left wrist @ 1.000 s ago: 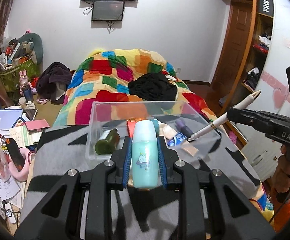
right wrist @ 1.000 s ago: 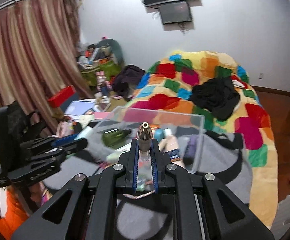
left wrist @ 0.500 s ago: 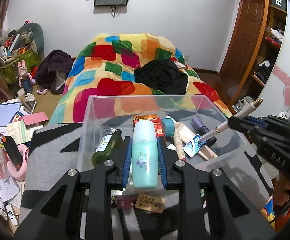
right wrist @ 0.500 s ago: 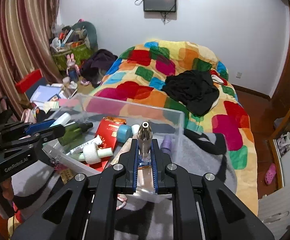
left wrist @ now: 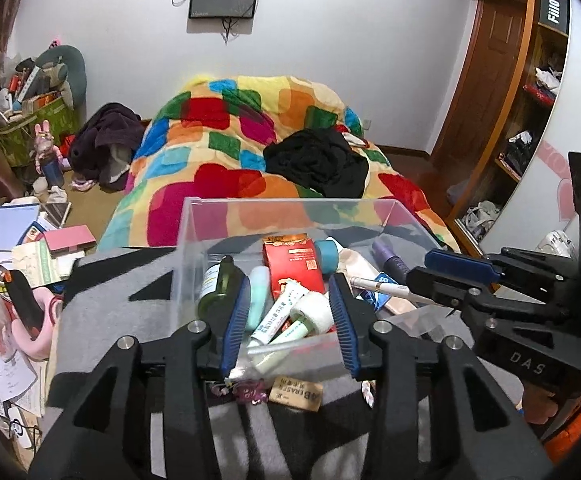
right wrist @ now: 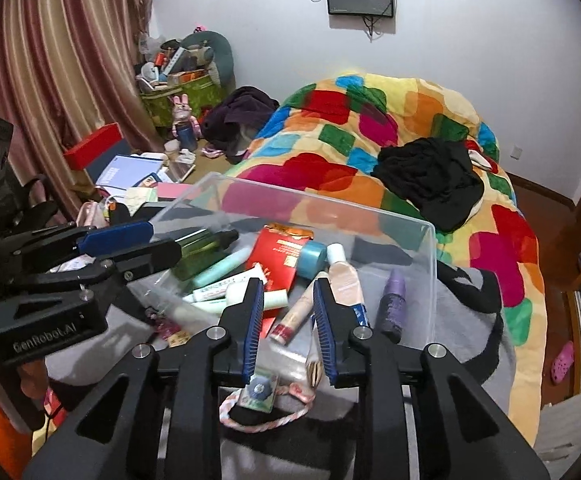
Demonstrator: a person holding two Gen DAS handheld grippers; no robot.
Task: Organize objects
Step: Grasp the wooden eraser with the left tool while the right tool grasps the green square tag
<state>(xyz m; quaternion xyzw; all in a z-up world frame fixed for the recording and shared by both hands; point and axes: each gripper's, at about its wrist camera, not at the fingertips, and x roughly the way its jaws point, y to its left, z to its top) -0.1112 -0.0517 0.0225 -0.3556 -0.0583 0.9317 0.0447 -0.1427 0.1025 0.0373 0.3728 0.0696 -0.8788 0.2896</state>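
Clear bin (left wrist: 194,236) on grey blanket (left wrist: 110,280), crowded: green bottle (left wrist: 216,286), red packet (left wrist: 292,264), tubes, purple bottle (right wrist: 390,304). Left hand-held gripper (left wrist: 290,316) and right hand-held gripper (right wrist: 286,320) both spread wide, empty, over bin's near wall. Eraser tag (left wrist: 294,394) outside it.

— What surface do we have? A bed (left wrist: 250,184) covered by a multicoloured patchwork quilt (right wrist: 370,128), with a grey-and-black blanket (left wrist: 102,300) at the near end.

— What lies directly on it? We note a clear plastic bin (left wrist: 290,210), black clothing (left wrist: 318,164), an eraser (left wrist: 295,393) and a braided cord (right wrist: 258,420).
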